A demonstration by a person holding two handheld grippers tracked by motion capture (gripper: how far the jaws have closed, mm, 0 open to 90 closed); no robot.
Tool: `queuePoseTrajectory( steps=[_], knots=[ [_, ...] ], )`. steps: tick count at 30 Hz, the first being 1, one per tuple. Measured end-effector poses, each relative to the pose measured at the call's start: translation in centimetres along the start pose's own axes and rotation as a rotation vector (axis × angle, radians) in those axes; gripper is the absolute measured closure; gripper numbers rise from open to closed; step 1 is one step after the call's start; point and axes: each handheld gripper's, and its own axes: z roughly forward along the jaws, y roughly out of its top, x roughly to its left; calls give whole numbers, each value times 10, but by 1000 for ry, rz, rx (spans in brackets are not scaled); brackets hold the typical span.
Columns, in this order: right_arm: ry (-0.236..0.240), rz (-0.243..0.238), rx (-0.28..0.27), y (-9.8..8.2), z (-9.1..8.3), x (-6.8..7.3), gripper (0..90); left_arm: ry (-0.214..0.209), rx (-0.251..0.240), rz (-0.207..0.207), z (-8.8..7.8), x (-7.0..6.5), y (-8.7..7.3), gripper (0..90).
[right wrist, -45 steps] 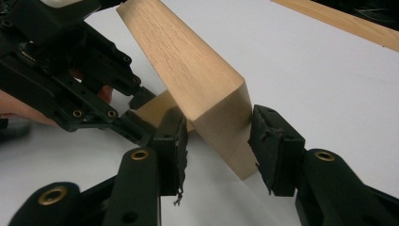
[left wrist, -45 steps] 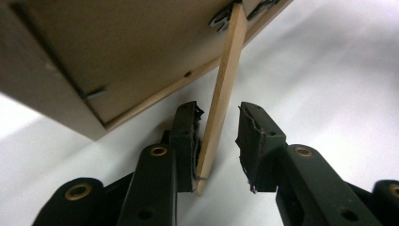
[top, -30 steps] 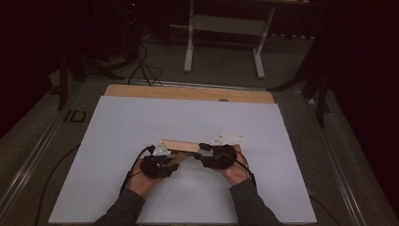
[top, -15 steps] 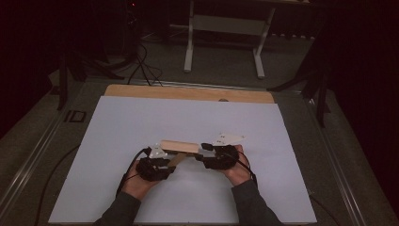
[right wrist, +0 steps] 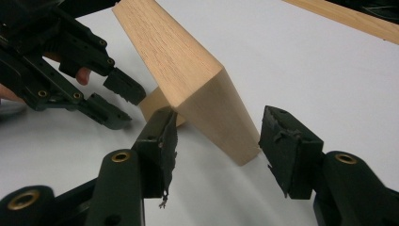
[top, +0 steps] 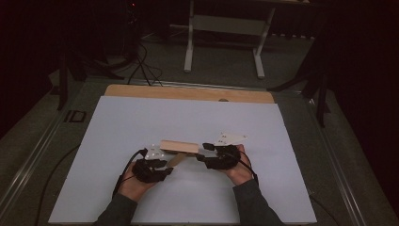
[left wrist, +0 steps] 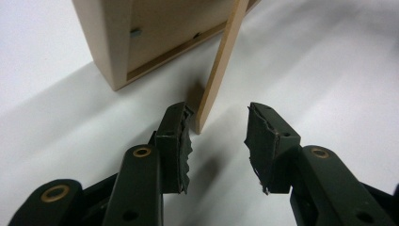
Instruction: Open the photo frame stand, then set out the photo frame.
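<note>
The wooden box (top: 178, 146) stands on its edge between the two grippers, on the white sheet (top: 141, 117) that covers the table. It is a shallow, light-coloured frame with an open back, and in the left gripper view its hollow side faces the camera, just beyond the jaws and up to their left. In the right gripper view one end of it reaches in between the jaws of the right gripper (right wrist: 219, 141). A thin wooden flap (left wrist: 221, 66) leans down from the box to the sheet, its lower corner resting just ahead of the left gripper (left wrist: 219, 136) and almost against that gripper's left-hand pad.

The left gripper's jaws are spread, with nothing pinched between them; they have just been opening. The right gripper's jaws are also spread and have just been opening: the box end sits between them, the left pad close to it or just touching, the right pad clearly off the wood.
</note>
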Motion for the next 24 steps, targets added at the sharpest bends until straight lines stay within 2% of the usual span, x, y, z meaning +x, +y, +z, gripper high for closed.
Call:
queuePoseTrajectory(
  steps=[18,24],
  knots=[
    [37,-7,6,-1,-7,-5,459,6,-25,-14,-8,3,-2,582],
    [56,-8,16,-1,-10,-9,466,11,-54,-17,-13,5,0,582]
  ],
)
